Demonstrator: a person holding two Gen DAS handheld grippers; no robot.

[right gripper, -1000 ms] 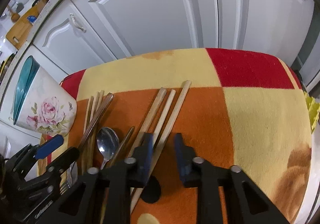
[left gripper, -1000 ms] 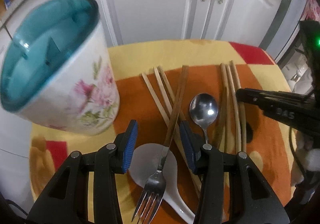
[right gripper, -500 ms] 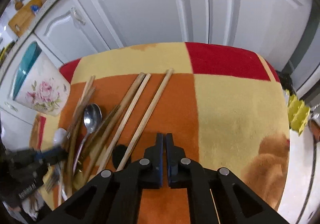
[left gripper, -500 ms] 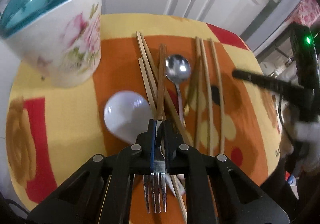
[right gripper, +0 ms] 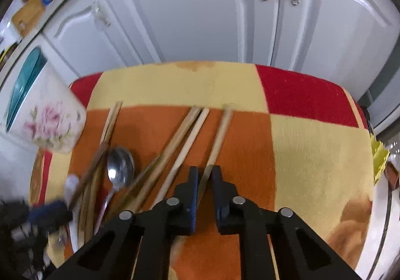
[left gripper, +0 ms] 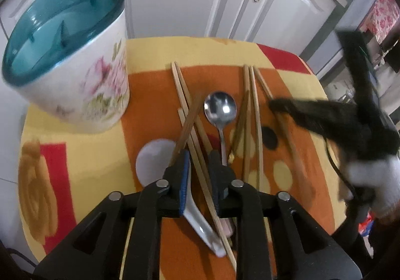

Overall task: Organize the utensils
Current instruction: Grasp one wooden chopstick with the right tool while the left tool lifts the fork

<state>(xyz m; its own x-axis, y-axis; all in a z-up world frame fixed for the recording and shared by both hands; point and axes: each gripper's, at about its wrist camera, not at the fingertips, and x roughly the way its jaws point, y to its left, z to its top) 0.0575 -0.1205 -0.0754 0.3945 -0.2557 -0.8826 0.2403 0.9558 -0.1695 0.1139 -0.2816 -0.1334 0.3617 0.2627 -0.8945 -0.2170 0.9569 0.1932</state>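
spoon (left gripper: 220,108): shiny polished metal
chopsticks (left gripper: 255,115): matt bare wood
cloth (right gripper: 317,152): fuzzy soft fabric
holder (left gripper: 75,75): glossy, floral print

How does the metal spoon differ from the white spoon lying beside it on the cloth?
The metal spoon is shiny steel with a thin handle; the white spoon is matte, with a broad flat handle. The metal spoon lies in the open among the chopsticks; the white spoon is partly hidden under the left gripper. The white spoon's bowl looks larger. Both rest on the cloth, handles toward the camera.
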